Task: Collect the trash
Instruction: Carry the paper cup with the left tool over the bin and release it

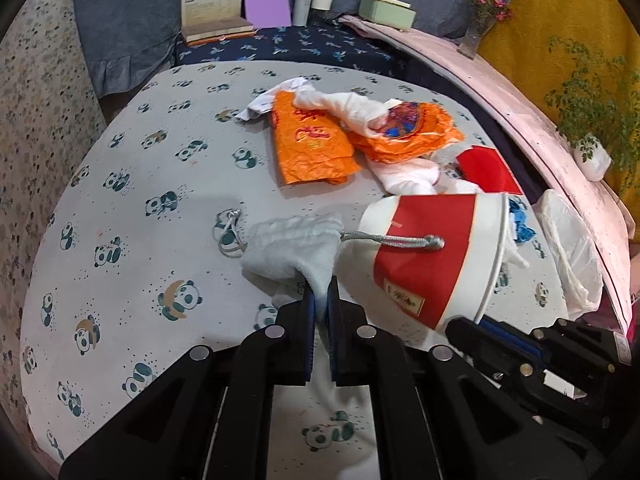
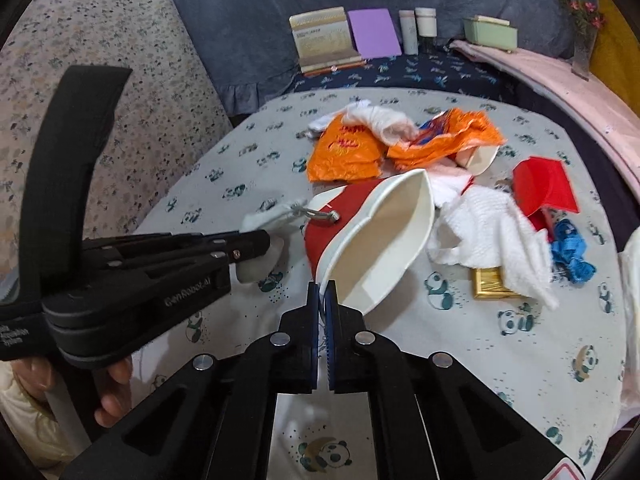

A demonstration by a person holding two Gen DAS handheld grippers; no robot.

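My left gripper (image 1: 320, 292) is shut on a pale grey drawstring pouch (image 1: 296, 244), held just above the panda-print table; its grey cord (image 1: 396, 241) drapes over a red and white paper bucket (image 1: 436, 256). My right gripper (image 2: 322, 292) is shut on the rim of that bucket (image 2: 384, 240), which is tilted with its white inside facing right. In the right wrist view the left gripper (image 2: 256, 244) comes in from the left with the pouch (image 2: 260, 220). Orange plastic wrappers (image 1: 312, 136) and white cloths (image 2: 492, 220) lie behind.
A red carton (image 2: 544, 188), a blue tangle (image 2: 570, 250) and a gold packet (image 2: 490, 282) lie at the right. A white plastic bag (image 1: 572, 248) sits at the table's right edge. Books (image 1: 216, 8), bottles (image 1: 312, 0) and a green box (image 1: 386, 12) stand at the back.
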